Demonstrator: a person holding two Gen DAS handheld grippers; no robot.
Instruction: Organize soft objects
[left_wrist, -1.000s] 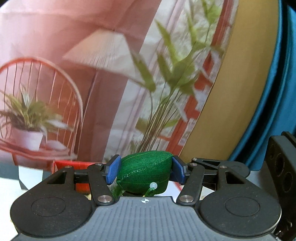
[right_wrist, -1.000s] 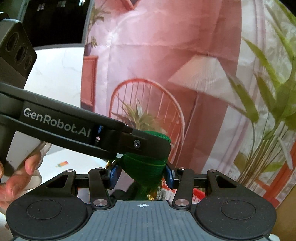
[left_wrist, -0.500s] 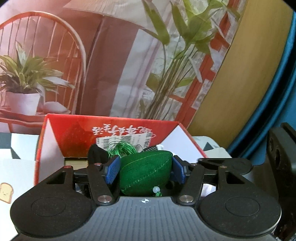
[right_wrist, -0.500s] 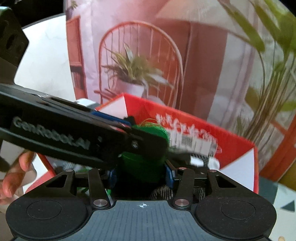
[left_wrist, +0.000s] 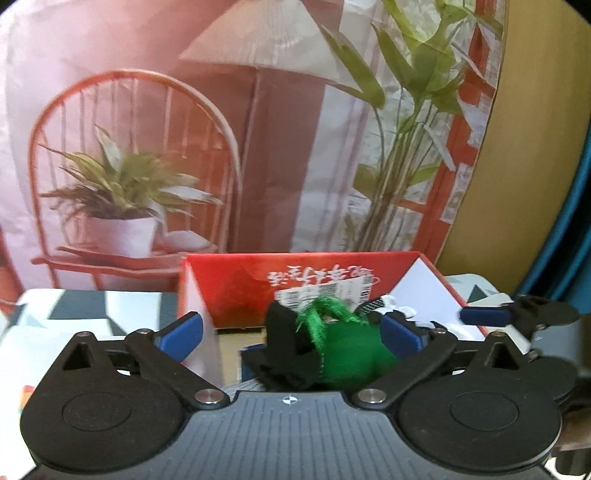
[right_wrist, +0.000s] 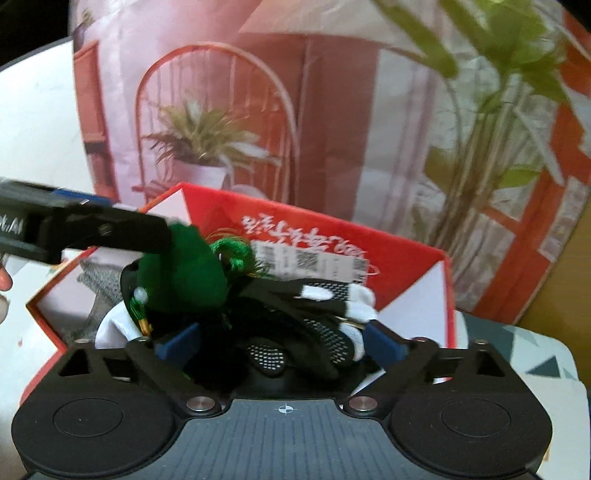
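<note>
Printed backdrop (left_wrist: 258, 147) of a red chair, potted plant and lamp stands behind a surface (left_wrist: 92, 306) covered in a grey-and-white geometric pattern.

Green pouch (left_wrist: 351, 349) sits inside the open red box (left_wrist: 236, 291), on top of black and white dotted gloves (right_wrist: 325, 295); its green tassel (left_wrist: 321, 314) sticks up near the barcode label (right_wrist: 310, 260) on the box's inner wall. From the right wrist view the pouch leans at the box's left side, a white bead and gold-tipped cord hanging off it.

Left tool (left_wrist: 291, 332): jaws have just been opening and now stand spread wide. Pouch lies between them, close to or against the right-hand pad; the left-hand pad is well clear. Half a second ago both pads squeezed the pouch.

Right tool (right_wrist: 280, 343): jaws have just been opening too, now spread, with the gloves and pouch in the gap and no pinch visible. Earlier it also clamped the pouch.

Both views have dropped: a second ago the box was barely in sight, now its interior fills the lower middle. Left tool's black finger crosses the right wrist view and touches the pouch's top. Fingertips (right_wrist: 3, 284) show at that view's left edge.
</note>
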